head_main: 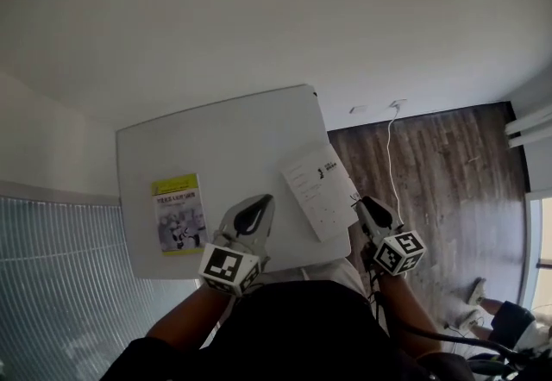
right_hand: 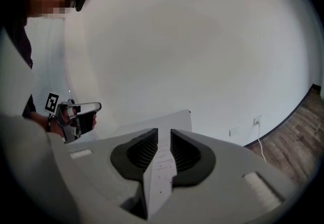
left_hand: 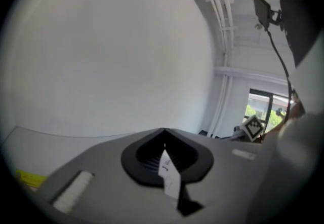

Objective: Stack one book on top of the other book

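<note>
A yellow-covered book (head_main: pixel 178 214) lies flat at the left of the white table (head_main: pixel 224 138). At the table's right edge lies a white book (head_main: pixel 321 190), one corner past the edge. My right gripper (head_main: pixel 360 201) sits at that near right corner. Its jaws (right_hand: pixel 162 131) stand a little apart, with white dotted print showing in the gap. My left gripper (head_main: pixel 259 200) hovers over the table between the books, its jaws meeting at the tip (left_hand: pixel 163 131). A sliver of white print shows behind its pads. The yellow book (left_hand: pixel 28 178) shows low at the left in the left gripper view.
Wooden floor (head_main: pixel 448 181) lies right of the table, with a cable (head_main: pixel 390 155) running down from a wall socket. A ribbed glass panel (head_main: pixel 60 284) stands at the left. Someone's feet (head_main: pixel 483 302) show at lower right. A white wall rises behind the table.
</note>
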The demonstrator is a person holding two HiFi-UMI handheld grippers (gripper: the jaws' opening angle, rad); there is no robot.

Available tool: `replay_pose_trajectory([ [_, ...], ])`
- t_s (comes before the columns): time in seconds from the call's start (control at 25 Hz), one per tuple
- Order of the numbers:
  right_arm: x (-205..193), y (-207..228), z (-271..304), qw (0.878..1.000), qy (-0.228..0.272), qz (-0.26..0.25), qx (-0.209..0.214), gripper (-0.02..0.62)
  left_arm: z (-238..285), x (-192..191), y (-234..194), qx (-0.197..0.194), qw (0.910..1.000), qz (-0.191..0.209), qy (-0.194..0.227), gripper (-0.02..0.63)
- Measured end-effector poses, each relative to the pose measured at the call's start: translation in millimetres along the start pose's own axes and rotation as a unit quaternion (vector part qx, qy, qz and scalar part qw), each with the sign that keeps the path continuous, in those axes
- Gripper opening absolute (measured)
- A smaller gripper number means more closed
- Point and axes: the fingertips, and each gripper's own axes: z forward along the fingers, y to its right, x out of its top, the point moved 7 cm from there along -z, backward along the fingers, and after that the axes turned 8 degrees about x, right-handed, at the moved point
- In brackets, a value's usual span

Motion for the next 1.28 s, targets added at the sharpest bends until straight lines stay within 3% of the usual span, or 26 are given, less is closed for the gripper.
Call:
replay_pose_trajectory([
  [0.24, -7, 23, 12, 0.999, -0.033, 0.016, 0.028, 0.108, 27, -30, 19, 0.002, 0.9995, 0.015, -0.027, 0.006],
  [0.48, -18, 53, 17, 0.997, -0.050, 0.034, 0.039, 0.149, 49, -64, 30, 0.015, 0.9949, -0.002, -0.100, 0.006],
  [0.64, -41, 78, 21, 0.994, -0.081, 0.061, 0.034, 0.152, 61, -75, 51, -0.006, 0.9906, 0.005, -0.136, 0.006],
  [0.76, -55, 93, 26, 0.991, -0.099, 0.075, 0.042, 0.173, 73, -78, 59, 0.000, 0.9892, 0.019, -0.145, 0.006],
  [0.88, -62, 107, 30, 0.991, -0.102, 0.079, 0.041, 0.175, 84, -72, 69, 0.016, 0.9895, -0.015, -0.143, 0.006],
  [0.96, -66, 113, 34, 0.990, -0.103, 0.087, 0.050, 0.176, 87, -74, 73, 0.016, 0.9893, -0.014, -0.144, 0.006],
  [1.12, -76, 122, 45, 0.983, -0.109, 0.112, 0.095, 0.233, 88, -89, 72, 0.015, 0.9870, 0.000, -0.160, 0.006],
  [1.28, -85, 129, 58, 0.976, -0.120, 0.133, 0.128, 0.257, 94, -85, 81, 0.021, 0.9861, -0.021, -0.164, 0.006],
])
